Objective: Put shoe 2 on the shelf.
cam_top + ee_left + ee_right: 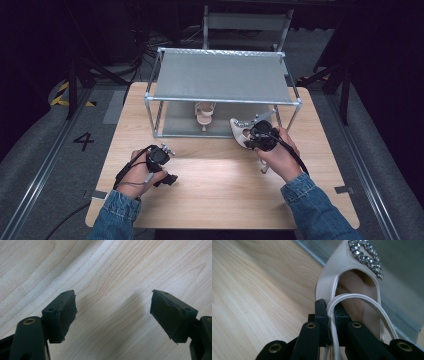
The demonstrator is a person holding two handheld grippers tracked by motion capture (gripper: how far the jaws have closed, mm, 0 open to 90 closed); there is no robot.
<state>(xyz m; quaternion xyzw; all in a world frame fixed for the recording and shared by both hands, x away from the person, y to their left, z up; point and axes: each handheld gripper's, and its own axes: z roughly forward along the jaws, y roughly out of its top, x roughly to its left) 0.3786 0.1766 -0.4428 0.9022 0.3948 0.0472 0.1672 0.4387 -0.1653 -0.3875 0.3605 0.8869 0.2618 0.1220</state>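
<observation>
One shoe (241, 131) pinched at its strap by right tool (261, 138), centre-right of frame, toe aimed up-left at rack (223, 100) lower shelf beside second shoe (204, 113). Left tool (161, 159) spread, empty, lower left, farther off.

Colours: pale wood, grey rack, cream shoes.
Table (215, 175) light wood grain; rack (222, 80) grey fabric shelves, silver frame; shoe (352, 290) cream with clear rhinestone trim; second shoe (205, 114) cream; grippers black; sleeves (315, 205) blue denim.
</observation>
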